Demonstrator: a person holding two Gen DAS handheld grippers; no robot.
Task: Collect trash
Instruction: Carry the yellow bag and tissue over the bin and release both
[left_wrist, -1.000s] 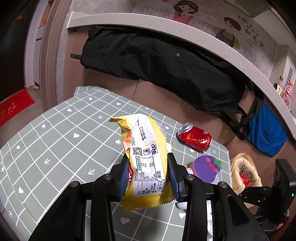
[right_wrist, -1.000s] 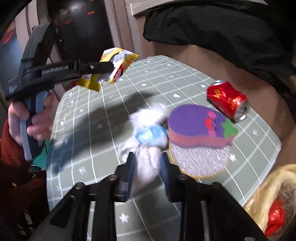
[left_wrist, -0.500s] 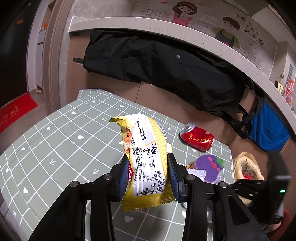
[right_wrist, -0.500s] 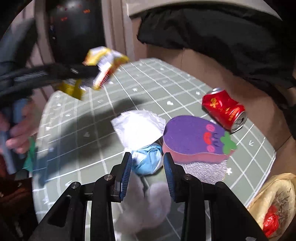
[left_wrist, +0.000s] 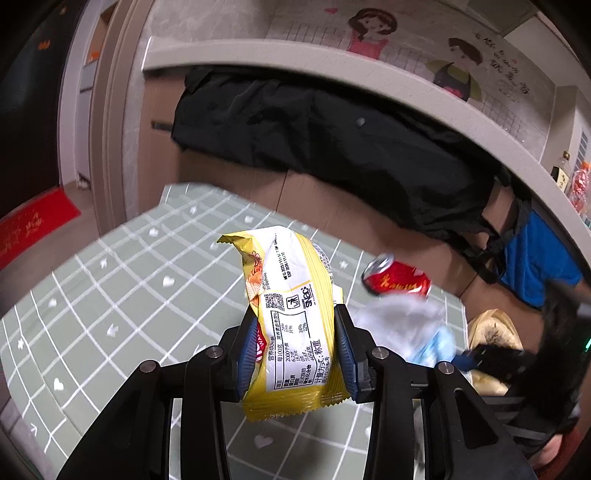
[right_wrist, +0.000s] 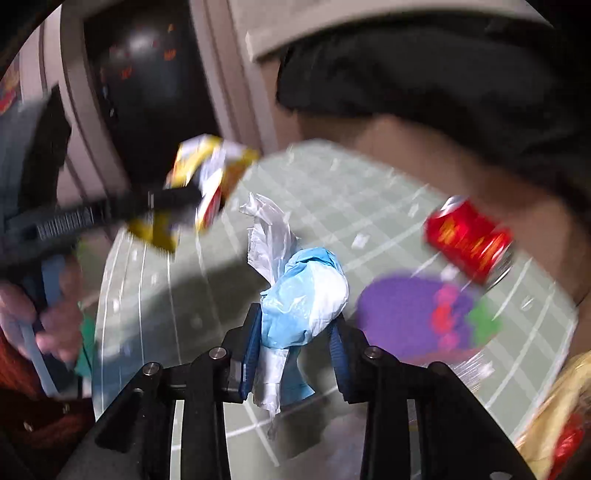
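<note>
My left gripper (left_wrist: 295, 323) is shut on a yellow and white snack packet (left_wrist: 291, 291), held upright above the green checked table (left_wrist: 129, 295). My right gripper (right_wrist: 295, 319) holds a crumpled blue and white plastic wad (right_wrist: 306, 291) above the table; its jaws are closing and the pads press the wad's sides. In the left wrist view the same wad (left_wrist: 406, 321) shows blurred at the right. A dented red can (right_wrist: 467, 236) lies on its side at the table's far right, and a purple eggplant-shaped sponge (right_wrist: 406, 314) lies near it.
A yellowish bag (left_wrist: 491, 328) holding trash stands open beyond the table's right edge. A black cloth (left_wrist: 332, 140) hangs from the counter behind the table. A person's hand (right_wrist: 55, 325) grips the left tool at the left of the right wrist view.
The right gripper has taken hold of the blue and white wad and raised it off the table. The left gripper still holds the packet, almost where it was.
</note>
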